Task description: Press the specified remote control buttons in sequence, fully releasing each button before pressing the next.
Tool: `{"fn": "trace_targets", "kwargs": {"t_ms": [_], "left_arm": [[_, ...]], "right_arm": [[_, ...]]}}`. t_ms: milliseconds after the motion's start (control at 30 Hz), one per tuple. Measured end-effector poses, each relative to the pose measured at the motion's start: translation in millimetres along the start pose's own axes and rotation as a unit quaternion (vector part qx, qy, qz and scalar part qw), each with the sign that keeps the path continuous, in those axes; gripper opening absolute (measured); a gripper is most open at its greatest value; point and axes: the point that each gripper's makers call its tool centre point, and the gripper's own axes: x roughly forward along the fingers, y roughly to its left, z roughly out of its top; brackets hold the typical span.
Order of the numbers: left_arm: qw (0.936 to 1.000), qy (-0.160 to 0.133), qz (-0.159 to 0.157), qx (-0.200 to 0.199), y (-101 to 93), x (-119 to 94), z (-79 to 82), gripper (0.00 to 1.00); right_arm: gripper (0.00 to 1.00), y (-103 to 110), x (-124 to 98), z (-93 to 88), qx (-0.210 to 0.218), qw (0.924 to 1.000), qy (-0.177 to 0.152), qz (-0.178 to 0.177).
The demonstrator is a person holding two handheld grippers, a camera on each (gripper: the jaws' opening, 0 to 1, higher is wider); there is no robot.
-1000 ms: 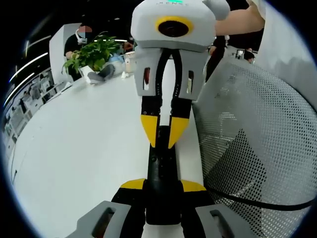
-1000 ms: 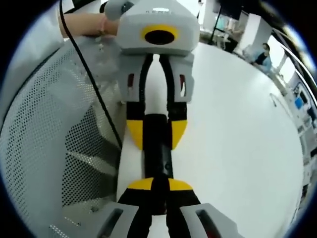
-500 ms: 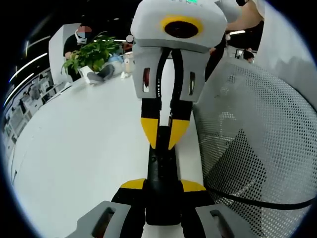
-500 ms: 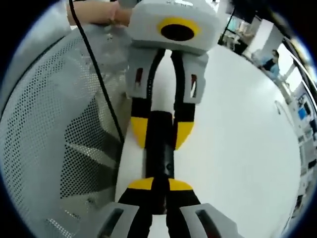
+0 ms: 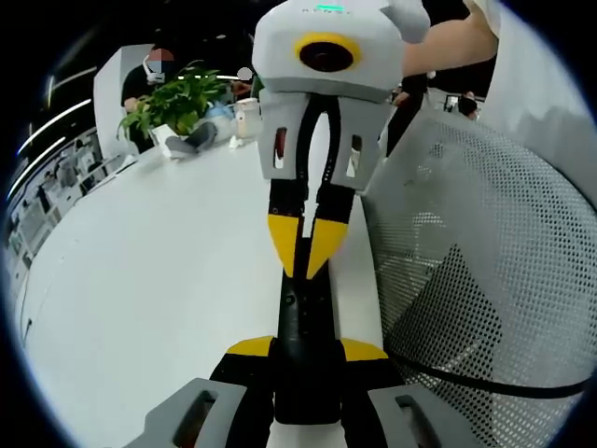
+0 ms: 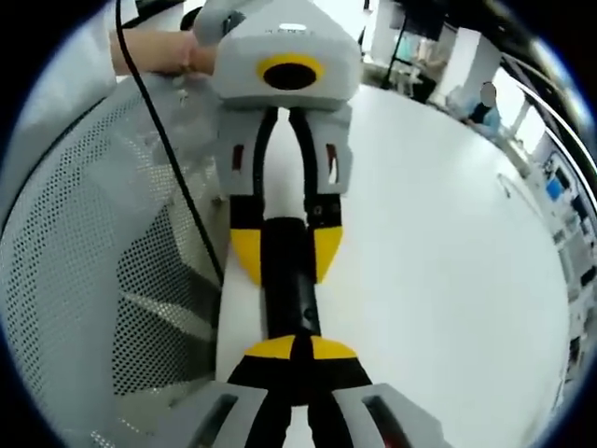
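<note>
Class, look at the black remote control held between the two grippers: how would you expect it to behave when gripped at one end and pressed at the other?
The remote control looks like a long, narrow, rigid bar, so it probably won't flex. Held at one end by the left gripper, it may pivot under the right gripper's yellow tips. Its smooth black casing could slip sideways.

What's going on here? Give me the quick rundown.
A person is working a black remote control with two handheld grippers over a white table. The left gripper is clamped on one end of the remote, holding it steady. The right gripper comes in from the opposite side with its yellow tips drawn together over the remote's button face, apparently pressing or about to press a button. A white mesh chair back stands beside the table edge, and a potted plant sits at the far end.
</note>
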Motion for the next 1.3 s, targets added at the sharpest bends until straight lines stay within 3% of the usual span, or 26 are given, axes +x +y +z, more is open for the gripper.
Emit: {"fn": "trace_targets", "kwargs": {"t_ms": [200, 500, 833, 900, 1300], "left_arm": [[1.0000, 0.001, 0.000, 0.001, 0.0, -0.1, 0.0, 0.24], [1.0000, 0.002, 0.000, 0.002, 0.1, 0.1, 0.3, 0.24], [1.0000, 0.001, 0.000, 0.001, 0.1, 0.3, 0.0, 0.24], [1.0000, 0.001, 0.000, 0.001, 0.0, 0.2, 0.1, 0.24], [1.0000, 0.001, 0.001, 0.001, -0.2, 0.3, -0.4, 0.24]], "right_arm": [[0.00, 2.7, 1.6, 3.4, -0.017, 0.9998, 0.000, 0.004], [0.00, 5.2, 3.8, 2.2, -0.049, 0.9985, 0.023, 0.006], [0.00, 3.4, 2.3, 1.8, -0.018, 0.9998, -0.004, -0.005], [0.00, 2.0, 1.8, 2.5, 0.005, 0.9999, -0.006, -0.008], [0.00, 4.9, 3.3, 5.1, -0.014, 0.9999, -0.005, -0.003]]}}
